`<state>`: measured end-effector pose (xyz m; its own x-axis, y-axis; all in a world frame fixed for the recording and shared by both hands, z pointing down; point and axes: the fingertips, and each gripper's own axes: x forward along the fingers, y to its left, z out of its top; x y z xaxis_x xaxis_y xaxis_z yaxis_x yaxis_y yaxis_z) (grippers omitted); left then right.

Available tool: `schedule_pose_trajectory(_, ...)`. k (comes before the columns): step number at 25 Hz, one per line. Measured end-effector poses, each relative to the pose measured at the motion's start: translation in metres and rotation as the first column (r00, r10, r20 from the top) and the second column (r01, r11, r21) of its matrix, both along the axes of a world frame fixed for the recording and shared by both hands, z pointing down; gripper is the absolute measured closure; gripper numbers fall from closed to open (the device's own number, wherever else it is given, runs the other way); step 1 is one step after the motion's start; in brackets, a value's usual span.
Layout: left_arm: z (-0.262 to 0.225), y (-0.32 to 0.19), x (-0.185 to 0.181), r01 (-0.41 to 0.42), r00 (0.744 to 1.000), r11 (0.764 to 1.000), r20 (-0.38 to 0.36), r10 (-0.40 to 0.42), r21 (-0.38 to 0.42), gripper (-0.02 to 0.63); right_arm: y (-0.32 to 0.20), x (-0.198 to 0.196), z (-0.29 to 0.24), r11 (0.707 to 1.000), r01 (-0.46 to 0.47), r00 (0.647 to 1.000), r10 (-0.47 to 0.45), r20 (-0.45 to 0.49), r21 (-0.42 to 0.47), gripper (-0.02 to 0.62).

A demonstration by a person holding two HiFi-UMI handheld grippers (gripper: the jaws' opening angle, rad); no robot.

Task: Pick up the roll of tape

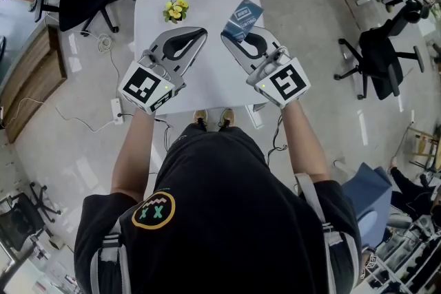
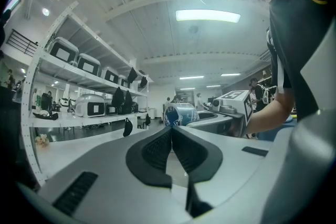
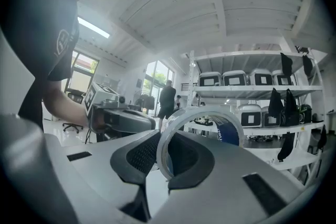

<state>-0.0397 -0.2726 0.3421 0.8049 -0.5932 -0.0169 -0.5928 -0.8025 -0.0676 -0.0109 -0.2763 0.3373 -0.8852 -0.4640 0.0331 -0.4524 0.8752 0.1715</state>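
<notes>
The roll of tape (image 3: 202, 111) is a clear, pale ring standing on edge between the jaws of my right gripper (image 3: 167, 137), which is shut on its band. It hangs above the white table (image 1: 207, 82). In the head view the right gripper (image 1: 229, 39) points away from me toward the blue packet; the tape itself is hard to make out there. My left gripper (image 1: 202, 32) hovers beside it on the left, its jaws shut together with nothing between them (image 2: 172, 130).
A blue printed packet (image 1: 242, 18) lies at the table's far right, just ahead of the right gripper. A small bunch of yellow flowers (image 1: 176, 9) sits at the far left. Office chairs (image 1: 382, 55) and shelving stand around the table.
</notes>
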Motion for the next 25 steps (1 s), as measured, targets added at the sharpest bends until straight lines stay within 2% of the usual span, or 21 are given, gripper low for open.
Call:
schedule_pose_trajectory(4, 0.0007, -0.0009, 0.0016, -0.001, 1.0, 1.0, 0.003, 0.001, 0.001, 0.586, -0.0016, 0.0026, 0.0045, 1.0, -0.007, 1.0, 0.007, -0.019, -0.002, 0.528)
schedule_pose_trajectory(8, 0.0013, -0.0007, 0.0016, -0.003, 1.0, 1.0, 0.003, 0.003, 0.0, 0.586, 0.0, -0.0009, -0.0035, 1.0, 0.004, 1.0, -0.004, 0.021, 0.01, 0.528)
schedule_pose_trajectory(11, 0.0013, -0.0006, 0.0025, -0.004, 1.0, 1.0, 0.006, 0.004, 0.001, 0.586, -0.0011, 0.0018, 0.0027, 1.0, -0.004, 1.0, 0.004, -0.005, 0.004, 0.528)
schedule_pose_trajectory(14, 0.0023, -0.0011, 0.0017, 0.001, 1.0, 1.0, 0.0, -0.001, 0.001, 0.586, -0.0002, -0.0012, -0.0036, 1.0, -0.001, 1.0, 0.001, 0.02, 0.016, 0.528)
schedule_pose_trajectory(22, 0.0016, -0.0004, 0.0006, -0.008, 1.0, 1.0, 0.009, 0.008, 0.002, 0.586, -0.0029, 0.0005, 0.0043, 1.0, -0.007, 1.0, 0.007, 0.0, 0.002, 0.529)
schedule_pose_trajectory(25, 0.0031, -0.0003, 0.001, -0.014, 1.0, 1.0, 0.006, 0.014, -0.009, 0.586, -0.003, -0.0019, 0.0014, 1.0, -0.003, 1.0, 0.003, 0.021, 0.004, 0.529)
